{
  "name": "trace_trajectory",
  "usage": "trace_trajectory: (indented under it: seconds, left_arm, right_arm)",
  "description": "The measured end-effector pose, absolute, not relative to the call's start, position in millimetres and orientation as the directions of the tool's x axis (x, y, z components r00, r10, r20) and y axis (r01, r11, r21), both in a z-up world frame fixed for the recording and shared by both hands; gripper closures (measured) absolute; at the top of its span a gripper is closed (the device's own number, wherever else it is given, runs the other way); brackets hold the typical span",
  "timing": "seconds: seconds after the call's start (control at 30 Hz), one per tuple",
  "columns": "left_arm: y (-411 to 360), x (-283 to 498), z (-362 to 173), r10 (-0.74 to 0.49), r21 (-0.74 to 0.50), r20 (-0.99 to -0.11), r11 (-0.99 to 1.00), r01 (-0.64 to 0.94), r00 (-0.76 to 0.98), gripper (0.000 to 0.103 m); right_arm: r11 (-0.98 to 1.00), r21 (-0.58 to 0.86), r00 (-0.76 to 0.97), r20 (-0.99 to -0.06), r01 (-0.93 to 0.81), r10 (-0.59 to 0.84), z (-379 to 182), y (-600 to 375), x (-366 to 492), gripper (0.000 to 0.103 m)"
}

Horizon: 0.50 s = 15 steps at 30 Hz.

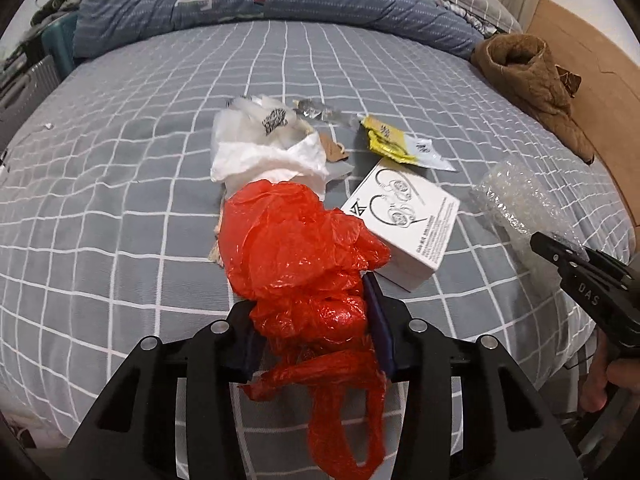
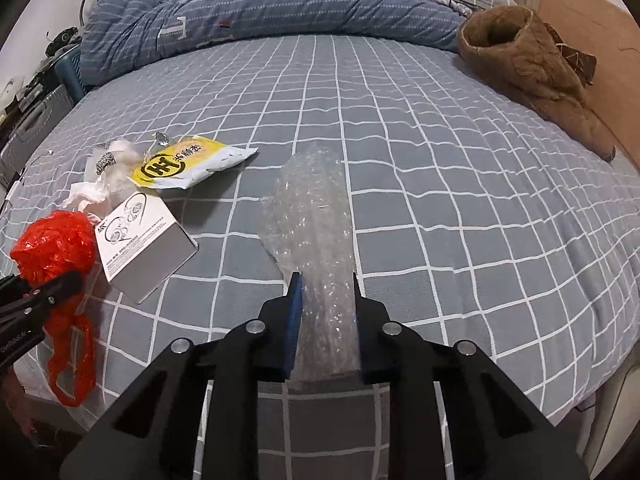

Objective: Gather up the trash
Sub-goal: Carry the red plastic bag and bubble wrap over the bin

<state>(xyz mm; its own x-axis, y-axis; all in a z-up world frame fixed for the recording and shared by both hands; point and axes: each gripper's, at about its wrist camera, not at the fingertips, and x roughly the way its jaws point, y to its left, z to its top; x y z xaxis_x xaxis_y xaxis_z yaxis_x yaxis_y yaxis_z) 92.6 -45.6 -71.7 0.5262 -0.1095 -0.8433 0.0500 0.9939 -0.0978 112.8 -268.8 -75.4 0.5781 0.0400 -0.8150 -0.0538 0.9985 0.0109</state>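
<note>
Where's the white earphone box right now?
On the bed, between the red bag and the bubble wrap; the white box sits just before the yellow packet.

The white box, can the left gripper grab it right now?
Probably not yet: the left gripper is shut on the red plastic bag. The white box lies uncovered just beside it, so nothing else blocks it.

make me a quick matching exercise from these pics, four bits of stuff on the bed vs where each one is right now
1 red plastic bag
2 bubble wrap
3 white box
4 brown garment

a lying loose between the two held items
b clamped in the right gripper
c far right edge of the bed
d clamped in the left gripper

Pairs: 1-d, 2-b, 3-a, 4-c
</note>
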Motion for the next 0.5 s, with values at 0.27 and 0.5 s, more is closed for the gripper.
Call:
trace_trajectory:
  seconds: [0.27, 0.5]
  left_arm:
    - [-50.1, 80.0, -60.8, -0.108, -0.079, -0.835, 0.994, 0.076, 0.540, 0.060]
    - [-50.1, 68.0, -54.7, -0.111, -0.076, -0.829, 0.993, 0.086, 0.548, 0.060]
  right_arm:
    - [0.998, 0.006, 0.605, -0.795, -0.061, 0.041, -60.4, -263.9, 101.7, 0.083]
    - [0.998, -0.001, 0.623, -0.781, -0.068, 0.042, -50.1, -262.3, 89.9, 0.083]
